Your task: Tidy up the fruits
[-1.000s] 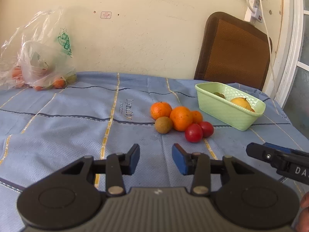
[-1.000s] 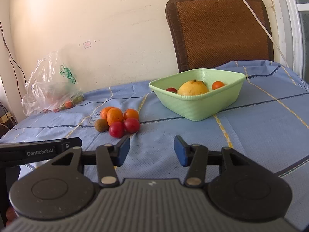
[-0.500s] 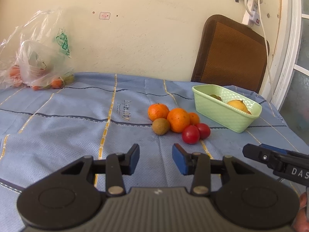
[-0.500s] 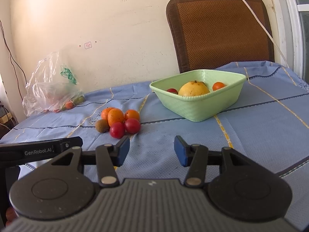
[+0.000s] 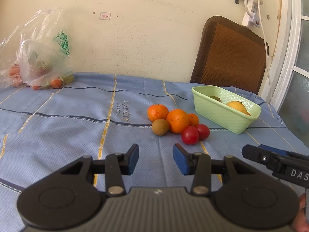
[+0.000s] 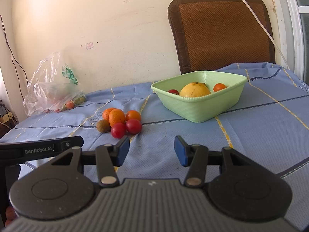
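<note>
A cluster of loose fruit lies on the blue tablecloth: three oranges (image 5: 177, 120), a brown kiwi (image 5: 160, 127) and two red tomatoes (image 5: 190, 135). The cluster shows too in the right wrist view (image 6: 116, 117). A pale green basket (image 5: 216, 112) to their right holds a yellow fruit (image 6: 195, 90), a tomato and a small orange. My left gripper (image 5: 156, 159) is open and empty, short of the cluster. My right gripper (image 6: 151, 150) is open and empty, in front of the basket (image 6: 200, 107). Each gripper's body shows at the edge of the other's view.
A clear plastic bag (image 5: 36, 63) with more fruit lies at the table's far left by the wall. A brown chair back (image 6: 222, 29) stands behind the basket. A power strip and cable (image 5: 251, 13) hang on the wall. The table edge falls away on the right.
The left view has shifted slightly; the fruit cluster and basket sit a little lower and nearer. The right gripper has barely moved. Both stay open.
</note>
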`<state>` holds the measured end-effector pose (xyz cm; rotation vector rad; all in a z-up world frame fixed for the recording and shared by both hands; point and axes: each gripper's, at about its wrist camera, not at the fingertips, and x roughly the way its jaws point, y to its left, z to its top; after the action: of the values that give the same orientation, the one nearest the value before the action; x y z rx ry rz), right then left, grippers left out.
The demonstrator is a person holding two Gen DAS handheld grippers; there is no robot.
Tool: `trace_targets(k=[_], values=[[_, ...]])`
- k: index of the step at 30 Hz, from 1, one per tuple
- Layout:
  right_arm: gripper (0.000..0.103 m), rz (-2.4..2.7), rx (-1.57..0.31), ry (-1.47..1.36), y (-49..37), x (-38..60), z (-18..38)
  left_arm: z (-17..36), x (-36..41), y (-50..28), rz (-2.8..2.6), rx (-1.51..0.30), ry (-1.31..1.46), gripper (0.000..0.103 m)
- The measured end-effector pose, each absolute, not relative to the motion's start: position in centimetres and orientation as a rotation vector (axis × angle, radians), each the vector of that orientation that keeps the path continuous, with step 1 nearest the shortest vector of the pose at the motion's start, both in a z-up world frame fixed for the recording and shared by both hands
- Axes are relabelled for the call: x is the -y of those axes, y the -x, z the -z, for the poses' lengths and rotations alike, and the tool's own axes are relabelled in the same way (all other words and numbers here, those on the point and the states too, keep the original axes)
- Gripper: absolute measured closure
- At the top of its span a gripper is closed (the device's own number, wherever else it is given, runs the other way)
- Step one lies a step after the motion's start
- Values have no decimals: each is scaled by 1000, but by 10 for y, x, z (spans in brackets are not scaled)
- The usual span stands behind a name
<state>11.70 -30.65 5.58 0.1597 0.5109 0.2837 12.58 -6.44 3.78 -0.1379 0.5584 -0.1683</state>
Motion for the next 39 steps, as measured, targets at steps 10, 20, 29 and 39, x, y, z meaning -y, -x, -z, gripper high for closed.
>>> trace_targets(k=[10,20,29,39], values=[[49,-283,-511,-160,-117,306,-56,-38,64,-126,168,-559,139,63],[49,-282,-510,-161,-116,306,-56,-37,64,-126,169,-559,139,63],[49,-282,-511,-161,-116,305,-56,-37,64,-126,168,-559,141,63],[49,-283,-511,-161,-116,305,-56,-37,67,-126,171,-560,150,63]])
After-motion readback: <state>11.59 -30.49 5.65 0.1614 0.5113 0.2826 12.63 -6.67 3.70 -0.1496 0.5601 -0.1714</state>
